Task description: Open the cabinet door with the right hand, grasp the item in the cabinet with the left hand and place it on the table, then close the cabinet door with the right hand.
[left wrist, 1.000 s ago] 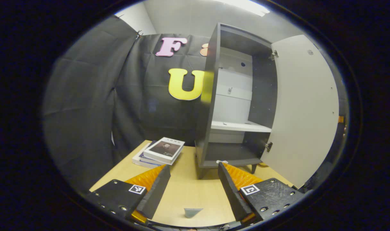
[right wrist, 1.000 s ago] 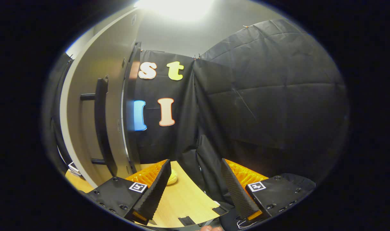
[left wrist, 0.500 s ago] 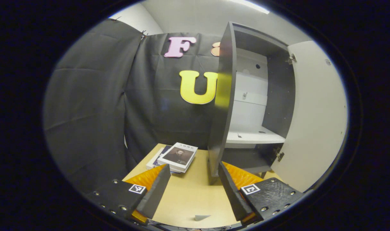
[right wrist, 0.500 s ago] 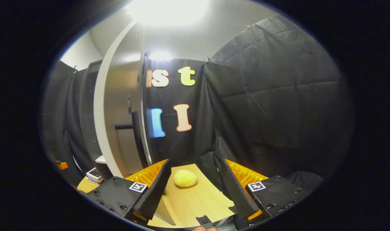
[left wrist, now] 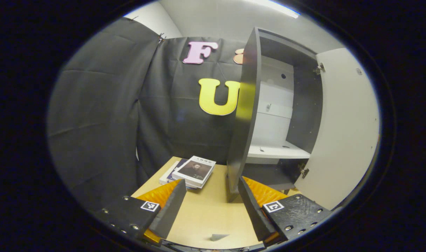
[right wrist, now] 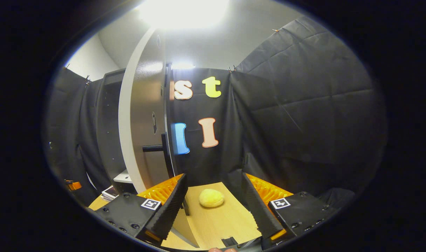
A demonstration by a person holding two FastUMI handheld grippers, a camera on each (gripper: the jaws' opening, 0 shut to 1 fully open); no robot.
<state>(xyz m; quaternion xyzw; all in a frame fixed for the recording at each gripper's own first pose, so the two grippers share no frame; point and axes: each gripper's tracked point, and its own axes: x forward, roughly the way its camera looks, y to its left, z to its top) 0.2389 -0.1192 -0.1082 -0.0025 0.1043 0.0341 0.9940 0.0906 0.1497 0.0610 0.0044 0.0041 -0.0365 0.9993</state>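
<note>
Cabinet: 1 dark unit standing on the wooden table, with its 1 pale door swung wide open on 2 hinges at the right side. Inside, the left gripper view shows 1 white shelf across the middle and a dark compartment under it; no object can be made out on either level. Beside the cabinet's left side lies 1 small stack of books, at least 2 of them, flat on the table.

In the right gripper view, 1 round yellow item sits on the table, past the door's outer edge. The door's outer face carries 1 dark bar handle.

Left gripper: its 2 fingers stand wide apart with nothing between them, hovering over bare table in front of the cabinet.

Right gripper: its 2 fingers are likewise spread wide and grip nothing, well apart from the handle. The yellow item shows farther off, between the 2 fingers.
</note>
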